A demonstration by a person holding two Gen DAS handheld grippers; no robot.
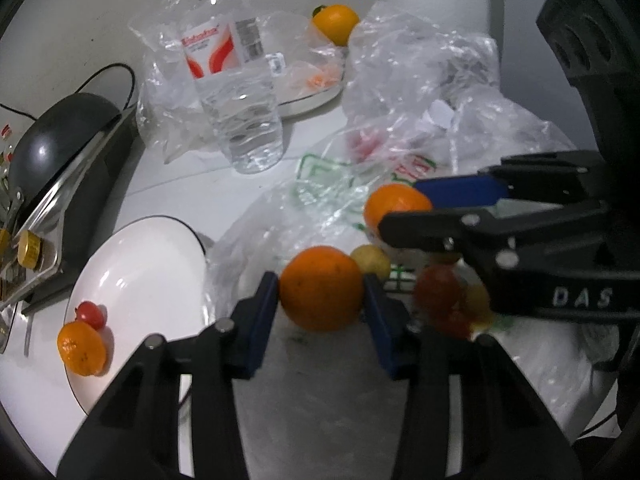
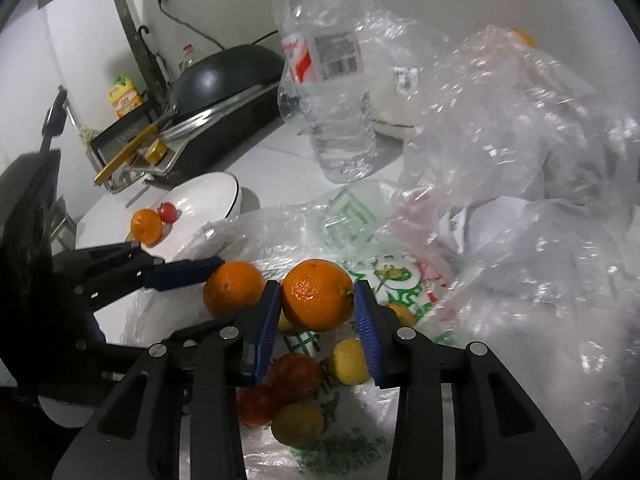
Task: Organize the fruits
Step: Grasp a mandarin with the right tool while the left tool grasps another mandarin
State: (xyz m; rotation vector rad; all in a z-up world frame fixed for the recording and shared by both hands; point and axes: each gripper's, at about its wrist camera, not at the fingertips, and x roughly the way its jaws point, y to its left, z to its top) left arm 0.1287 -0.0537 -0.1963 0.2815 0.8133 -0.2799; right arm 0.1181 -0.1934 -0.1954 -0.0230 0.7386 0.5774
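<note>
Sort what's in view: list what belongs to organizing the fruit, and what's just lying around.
Belongs to the job:
- orange in the left tongs
- orange in the right tongs
- white plate with a mandarin and a tomato
- loose fruit on the printed bag

Just lying about:
- water bottle
- black pan
- crumpled clear plastic

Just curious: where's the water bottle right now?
The water bottle stands upright at the back of the counter, between the black pan and the crumpled plastic bags.
</note>
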